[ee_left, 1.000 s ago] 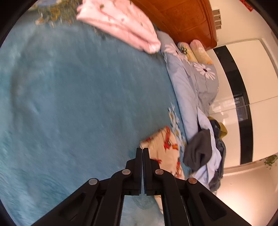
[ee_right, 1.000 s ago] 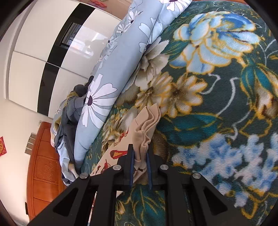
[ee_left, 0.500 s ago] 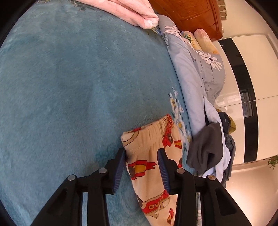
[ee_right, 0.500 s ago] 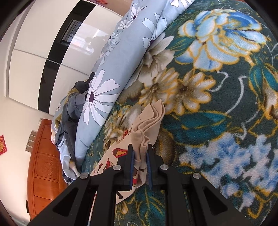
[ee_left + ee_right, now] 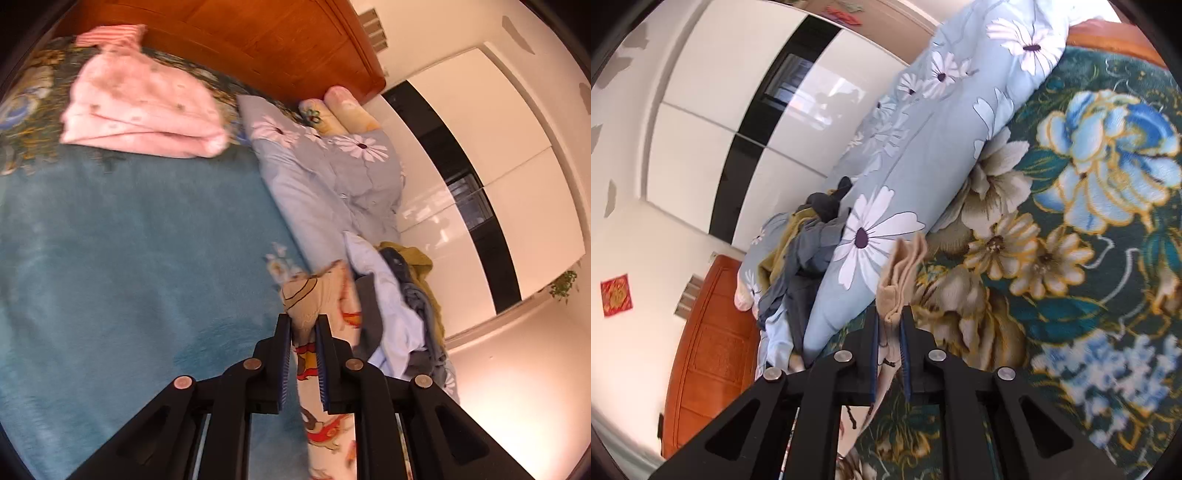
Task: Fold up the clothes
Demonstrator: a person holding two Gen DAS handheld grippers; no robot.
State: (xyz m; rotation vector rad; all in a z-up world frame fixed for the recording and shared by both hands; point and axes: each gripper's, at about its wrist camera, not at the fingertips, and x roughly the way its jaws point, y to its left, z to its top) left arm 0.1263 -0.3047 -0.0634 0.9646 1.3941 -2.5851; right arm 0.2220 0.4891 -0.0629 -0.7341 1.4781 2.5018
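nearest the lens, left gripper [image 5: 303, 325] is clamped on the beige cartoon-print garment [image 5: 321, 295] above the blue blanket [image 5: 129, 258]. right gripper [image 5: 888, 317] pinches the same garment's folded edge [image 5: 901, 273] over the bed. farther off lie a pink folded garment [image 5: 144, 114] and a clothes pile [image 5: 406, 295].

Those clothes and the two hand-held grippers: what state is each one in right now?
Left hand-held gripper: shut on the cartoon-print garment.
Right hand-held gripper: shut on the cartoon-print garment.
Cartoon-print garment: pinched at two places, bunched, not folded flat.
Pink garment: folded, lying near the headboard.
Pile of clothes: crumpled, unfolded, beside the floral duvet.
Floral duvet: bunched along the bed.
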